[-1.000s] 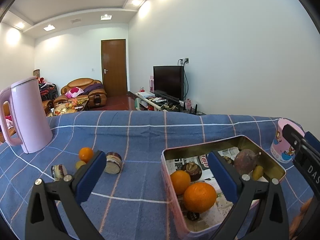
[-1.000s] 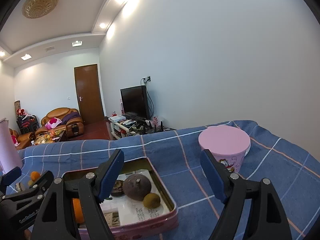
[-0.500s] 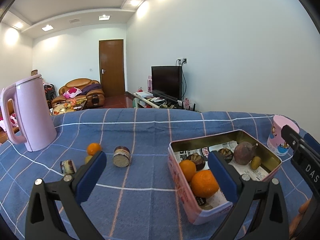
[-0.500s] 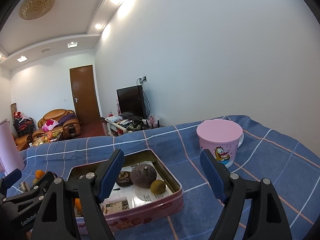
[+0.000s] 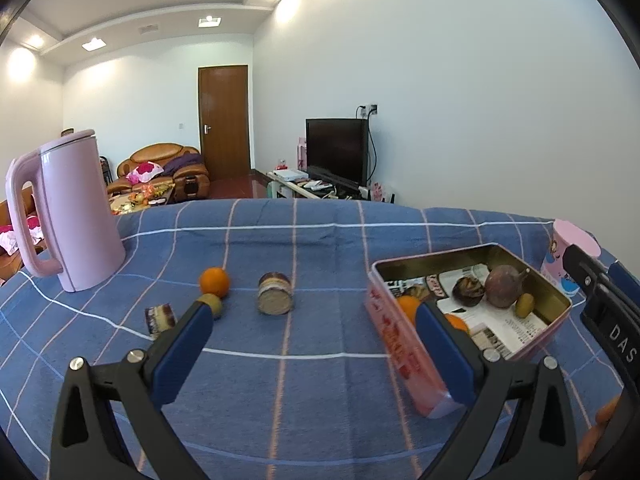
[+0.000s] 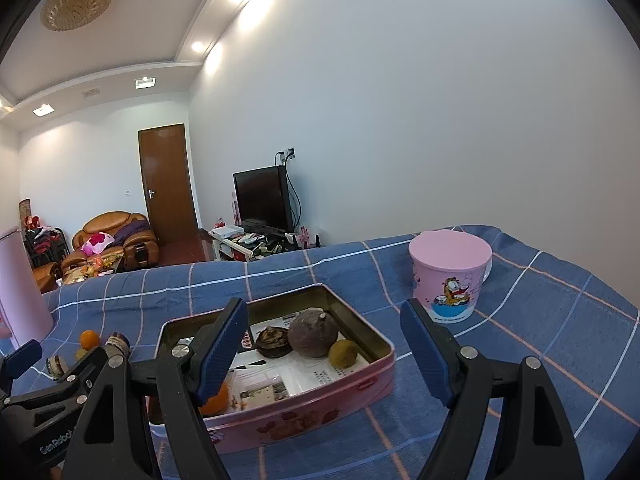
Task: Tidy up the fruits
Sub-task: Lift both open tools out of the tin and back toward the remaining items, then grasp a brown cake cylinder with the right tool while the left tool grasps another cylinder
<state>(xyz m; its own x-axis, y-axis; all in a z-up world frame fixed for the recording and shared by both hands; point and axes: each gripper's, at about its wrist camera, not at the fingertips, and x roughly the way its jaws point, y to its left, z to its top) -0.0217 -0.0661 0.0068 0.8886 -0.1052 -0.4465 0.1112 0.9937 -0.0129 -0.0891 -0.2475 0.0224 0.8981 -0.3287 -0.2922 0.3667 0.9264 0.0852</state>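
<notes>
A pink tin box (image 5: 400, 344) (image 6: 320, 412) lined with newspaper stands on the blue checked cloth. It holds oranges (image 5: 408, 305), a purple round fruit (image 6: 313, 334), a dark fruit (image 6: 273, 341) and a small green-yellow fruit (image 6: 343, 353). On the cloth to its left lie an orange (image 5: 215, 281), a small green fruit (image 5: 212, 303) and two small jars on their sides (image 5: 274, 299) (image 5: 160, 317). My left gripper (image 5: 312, 356) is open and empty above the cloth. My right gripper (image 6: 324, 344) is open and empty over the box's near side.
A tall pink kettle (image 5: 68, 216) stands at the far left. A pink lidded cartoon cup (image 6: 450, 276) stands right of the box. The table's far edge drops off to a room with a sofa, a door and a television.
Both grippers have drawn back and risen, so the box and the loose fruits look smaller and farther. Both stay open. No object has moved.
</notes>
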